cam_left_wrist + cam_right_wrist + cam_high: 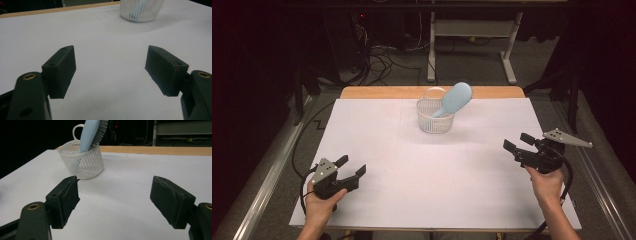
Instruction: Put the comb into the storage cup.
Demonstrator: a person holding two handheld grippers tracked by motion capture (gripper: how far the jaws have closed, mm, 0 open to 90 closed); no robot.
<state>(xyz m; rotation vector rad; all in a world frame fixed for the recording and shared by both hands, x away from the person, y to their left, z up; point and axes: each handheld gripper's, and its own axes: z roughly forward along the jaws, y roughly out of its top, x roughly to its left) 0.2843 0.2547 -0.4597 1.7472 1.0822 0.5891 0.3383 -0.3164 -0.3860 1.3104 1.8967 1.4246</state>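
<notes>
A light blue hairbrush [453,99] stands handle-down in a small white slatted basket [435,124] at the far middle of the table; its bristled head leans out to the right. In the right gripper view the hairbrush [90,133] rises from the basket [83,162] ahead and to the left. The left gripper view catches the basket [141,11] at its top edge. My left gripper [351,167] rests open near the front left, nothing between its jaws. My right gripper [517,142] hovers open at the right side, likewise empty.
White paper [427,170] covers the table, with a wooden edge [377,92] showing at the back. Beyond the table are cables on the floor and a desk frame [472,45]. Metal rails run along both sides.
</notes>
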